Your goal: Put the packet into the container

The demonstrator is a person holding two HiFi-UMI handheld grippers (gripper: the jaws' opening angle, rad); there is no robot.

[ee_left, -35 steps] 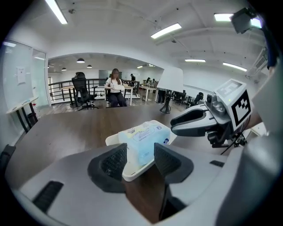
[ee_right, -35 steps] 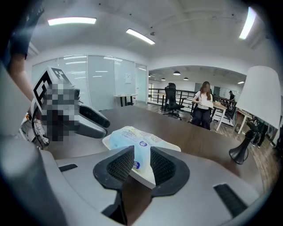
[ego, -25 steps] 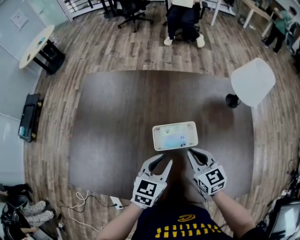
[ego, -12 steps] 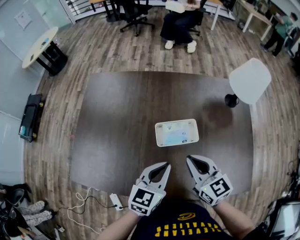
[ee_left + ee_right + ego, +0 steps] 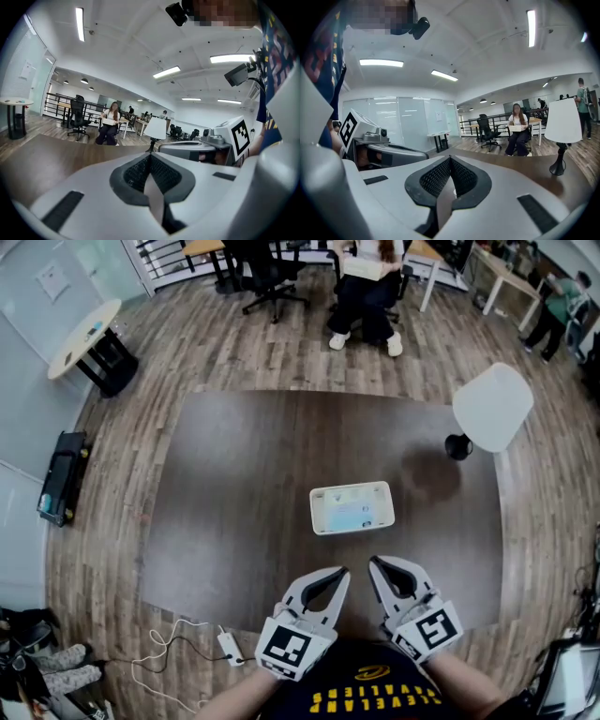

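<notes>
A white rectangular container sits on the dark wooden table, right of its middle. A pale packet with light blue print lies flat inside it. My left gripper and my right gripper hover side by side over the table's near edge, well short of the container. Both point toward it. In the left gripper view the left gripper has its pads pressed together with nothing between them. The right gripper looks the same in the right gripper view.
A lamp with a white shade and a black base stands at the table's far right; the lamp also shows in the right gripper view. A person sits on a chair beyond the table. Cables lie on the floor at the near left.
Both grippers have drawn back from the container's near edge toward the person and risen. Their jaws, apart a second ago, are now closed and empty.
</notes>
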